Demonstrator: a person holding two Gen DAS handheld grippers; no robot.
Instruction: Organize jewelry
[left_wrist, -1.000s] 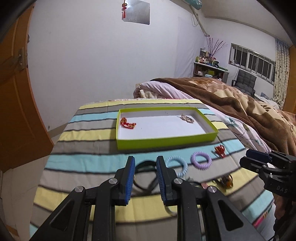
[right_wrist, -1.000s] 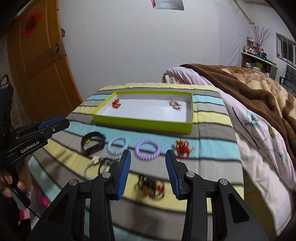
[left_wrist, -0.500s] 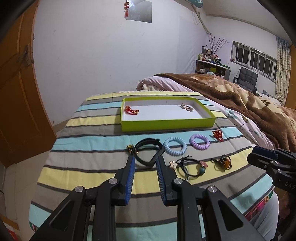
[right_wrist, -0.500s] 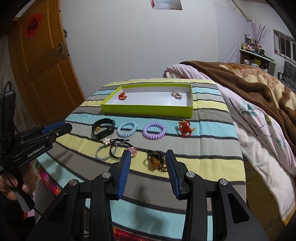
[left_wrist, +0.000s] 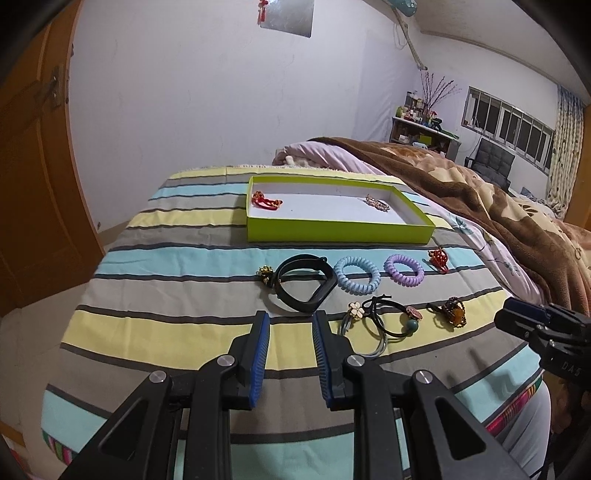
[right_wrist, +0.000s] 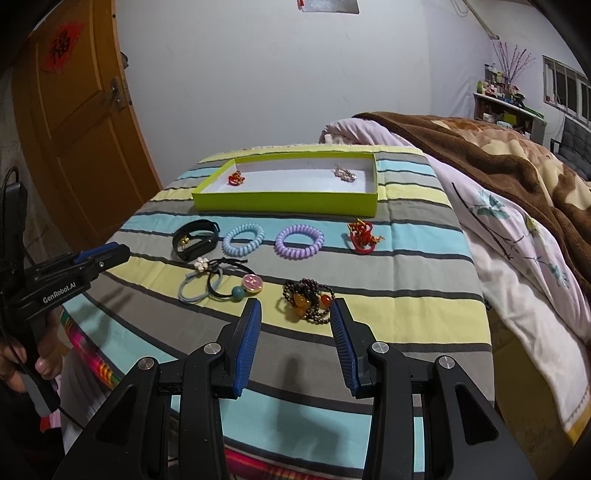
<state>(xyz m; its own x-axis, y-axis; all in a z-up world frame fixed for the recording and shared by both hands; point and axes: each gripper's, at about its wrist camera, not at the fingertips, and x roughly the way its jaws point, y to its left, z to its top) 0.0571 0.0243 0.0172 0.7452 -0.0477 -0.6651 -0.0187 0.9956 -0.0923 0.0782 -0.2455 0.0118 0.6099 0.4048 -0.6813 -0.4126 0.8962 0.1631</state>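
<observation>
Only right wrist view shows hand (right_wrist: 22, 363) gripping left gripper (right_wrist: 110, 254).

Lime-green tray (right_wrist: 288, 202), blue (right_wrist: 244, 240) and purple (right_wrist: 299, 242) coil bands, striped cloth (right_wrist: 406, 258)

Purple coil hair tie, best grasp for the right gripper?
Pinch one side of the purple coil hair tie's ring from above, one finger in the open centre, one outside. It lies flat on the cloth, so side grips likely slip. Right gripper is open and empty.
</observation>
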